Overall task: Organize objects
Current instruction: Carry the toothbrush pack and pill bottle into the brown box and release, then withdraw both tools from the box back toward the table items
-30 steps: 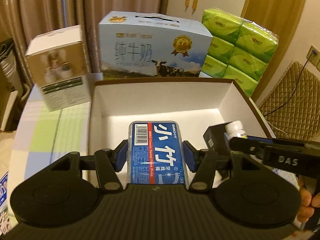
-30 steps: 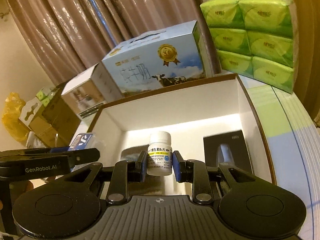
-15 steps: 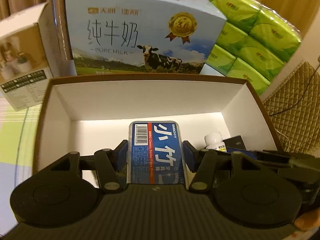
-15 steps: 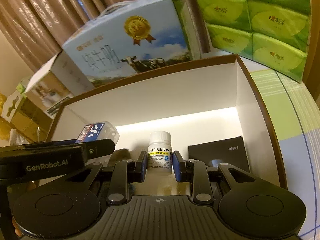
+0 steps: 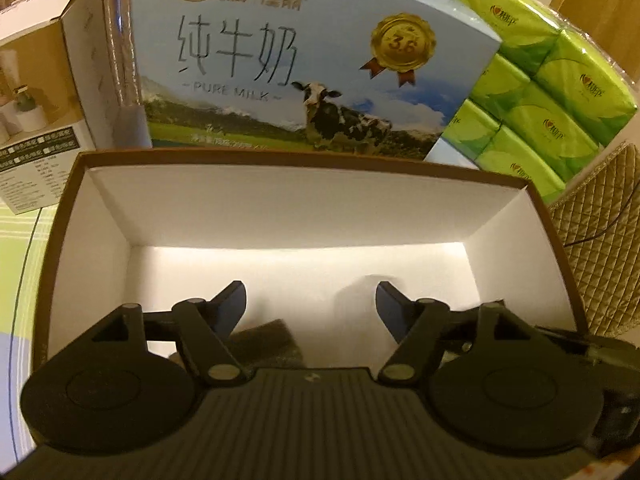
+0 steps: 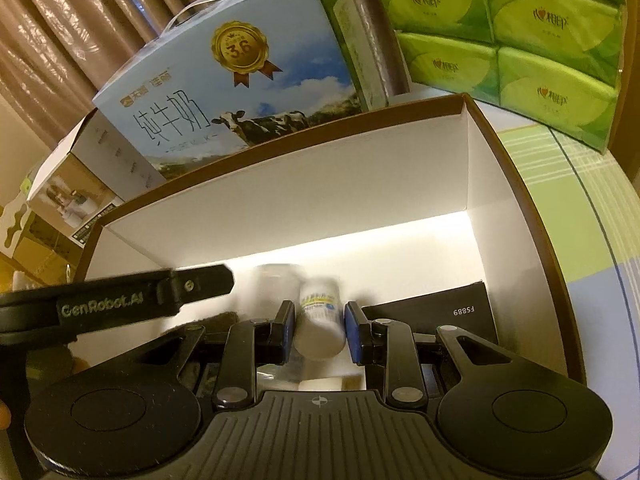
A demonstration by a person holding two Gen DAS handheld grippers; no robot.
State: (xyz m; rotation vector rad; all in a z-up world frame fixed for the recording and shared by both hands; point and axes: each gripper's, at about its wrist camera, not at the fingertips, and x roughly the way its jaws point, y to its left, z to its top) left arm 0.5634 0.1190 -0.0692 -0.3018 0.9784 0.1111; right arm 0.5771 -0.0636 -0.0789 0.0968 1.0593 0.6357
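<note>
The left tool (image 5: 310, 308) has just been opening and now holds nothing; the blue floss-pick case it gripped is gone from between its fingers. Both tools have dropped lower into the white box (image 5: 304, 208). In the right view a blurred clear shape (image 6: 276, 284) now lies beside the bottle (image 6: 320, 320).

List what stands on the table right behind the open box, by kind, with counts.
Milk carton: 1
Small product box: 1
Bundle of green tissue packs: 1
Total: 3
</note>
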